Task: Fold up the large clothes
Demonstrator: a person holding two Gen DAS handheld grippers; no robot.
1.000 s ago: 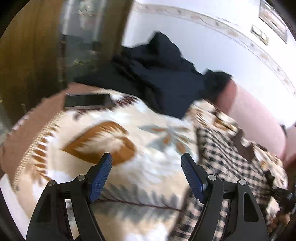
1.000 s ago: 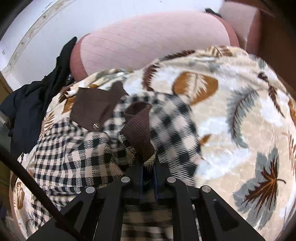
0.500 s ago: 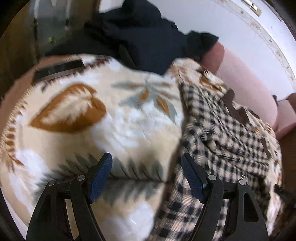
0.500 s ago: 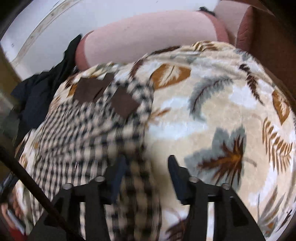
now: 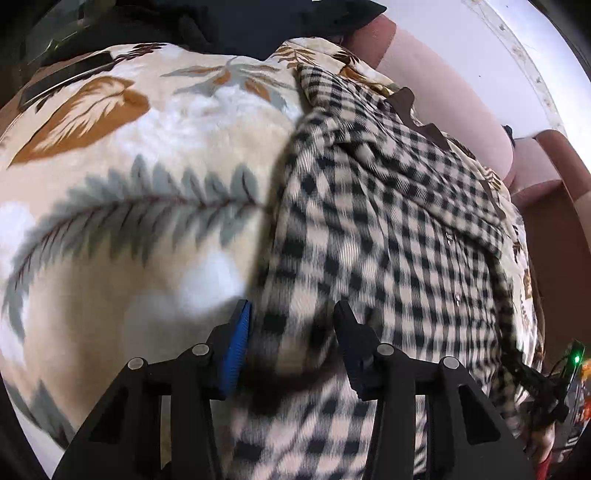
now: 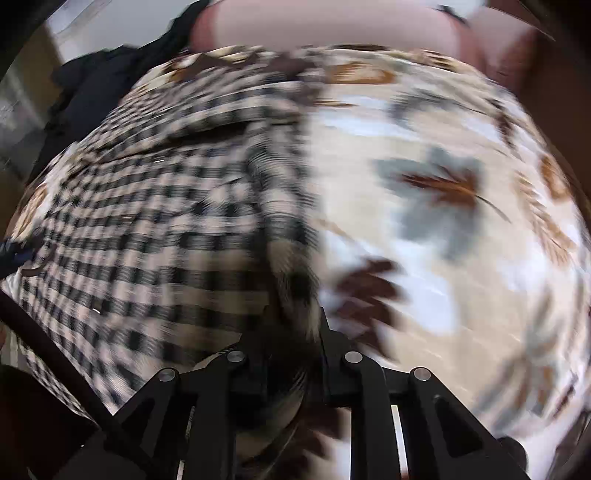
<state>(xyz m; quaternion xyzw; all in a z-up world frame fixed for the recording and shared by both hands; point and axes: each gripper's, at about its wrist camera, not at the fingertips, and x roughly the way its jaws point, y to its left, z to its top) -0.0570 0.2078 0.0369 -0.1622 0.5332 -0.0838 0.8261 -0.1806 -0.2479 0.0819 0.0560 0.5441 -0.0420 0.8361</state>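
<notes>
A black-and-cream checked shirt (image 5: 399,229) with brown patches lies spread on a leaf-patterned blanket (image 5: 129,192). My left gripper (image 5: 291,332) is partly closed around the shirt's near left edge, with fabric bunched between the blue pads (image 5: 236,343). In the right wrist view the shirt (image 6: 155,206) fills the left half, badly blurred. My right gripper (image 6: 291,339) sits at the shirt's right edge with cloth between its narrowly spaced fingers.
Dark clothing (image 5: 236,26) is piled at the far end of the blanket, and also shows in the right wrist view (image 6: 85,92). A pink cushion (image 5: 454,96) lines the white wall (image 5: 491,40). A dark flat object (image 5: 62,81) lies at the blanket's far left.
Both grippers have come down onto the shirt's near edges. The left jaws have narrowed around the fabric. The right one let go, opened, then closed in again on the right edge.
</notes>
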